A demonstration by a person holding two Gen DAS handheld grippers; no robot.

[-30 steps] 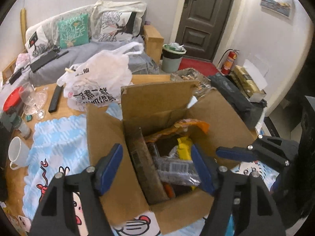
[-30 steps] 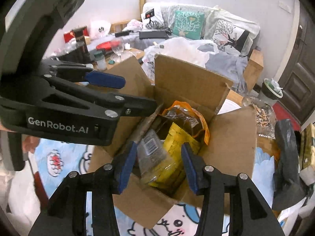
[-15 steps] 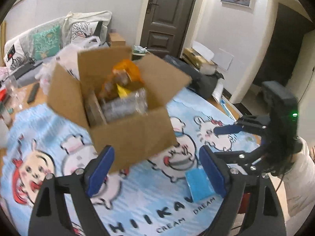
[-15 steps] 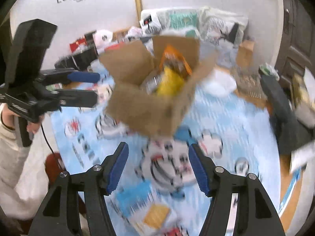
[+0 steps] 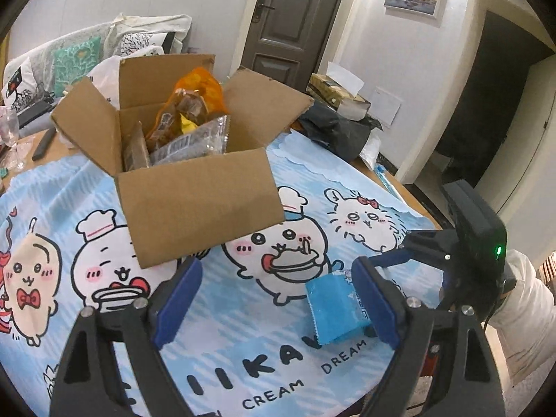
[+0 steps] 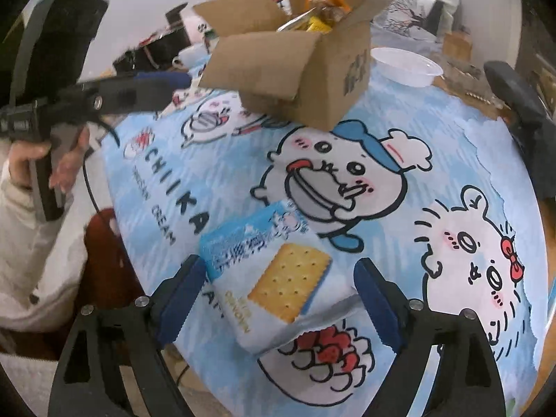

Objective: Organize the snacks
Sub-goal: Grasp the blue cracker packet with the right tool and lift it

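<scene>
**Cracker packet between spread tongs, box half out of view**

The right tongs [image 6: 279,299] stand wide apart, straddling a light-blue and white plastic cracker packet [image 6: 269,271] at the lower centre of the right wrist view. The packet lies on the pale-blue cartoon-print tablecloth [image 6: 434,173] over the tabletop. Whether either blue pad touches it is hard to tell; its lower end is blurred.

The left tongs [image 5: 274,307] are also spread apart and hold nothing. In that view the same packet shows only as a crinkled blue back face [image 5: 335,309] at lower right, partly hidden behind the right-hand pad.

The open brown cardboard box [image 5: 198,198] stands on the cloth in the upper left of the left wrist view, flaps splayed. An orange snack bag [image 5: 194,93] sticks up from it, with a clear wrapped pack [image 5: 194,139] in front; the rest of the contents are hidden by the walls. In the right wrist view the box [image 6: 292,66] sits at the top edge, its upper part cut off.
</scene>
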